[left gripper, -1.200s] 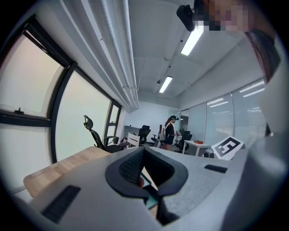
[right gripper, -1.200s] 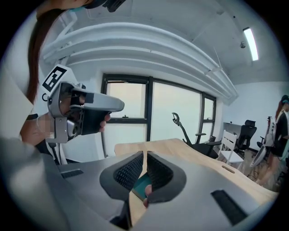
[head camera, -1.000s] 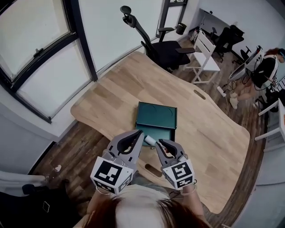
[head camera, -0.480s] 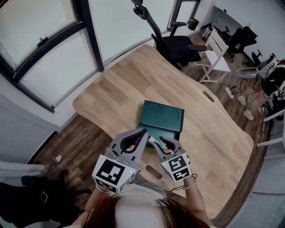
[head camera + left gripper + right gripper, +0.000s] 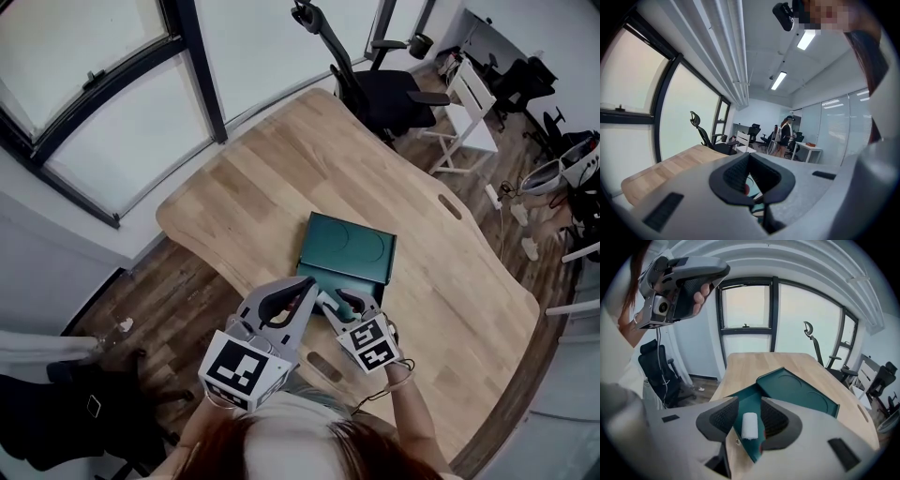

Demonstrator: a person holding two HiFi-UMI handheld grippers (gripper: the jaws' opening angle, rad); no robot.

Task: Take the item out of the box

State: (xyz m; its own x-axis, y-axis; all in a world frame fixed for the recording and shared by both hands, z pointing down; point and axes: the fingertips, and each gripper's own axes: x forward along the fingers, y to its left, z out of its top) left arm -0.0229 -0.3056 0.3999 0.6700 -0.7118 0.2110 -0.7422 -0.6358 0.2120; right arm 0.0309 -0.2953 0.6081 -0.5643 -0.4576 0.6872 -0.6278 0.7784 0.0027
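Observation:
A dark green box (image 5: pixel 349 246) lies on the wooden table, its inner tray (image 5: pixel 744 401) slid out toward me. A small white roll (image 5: pixel 750 426) lies in the tray, between the fingers of my right gripper (image 5: pixel 750 420). That gripper's jaws have just been opening; there is a gap on each side of the roll and the pads do not press on it. In the head view my right gripper (image 5: pixel 339 299) dips over the tray's near end. My left gripper (image 5: pixel 306 284) is just to its left, raised off the table, fingertips together on nothing; its own view confirms this (image 5: pixel 749 157).
The wooden table (image 5: pixel 281 183) has a cable slot (image 5: pixel 448 206) at the right and another (image 5: pixel 323 367) near me. A black office chair (image 5: pixel 380 89) and a white chair (image 5: pixel 466 98) stand beyond the far edge. Large windows run along the left.
My right gripper has come down onto the pulled-out tray and its jaws have spread apart around the white roll. My left gripper has shifted slightly and stays shut.

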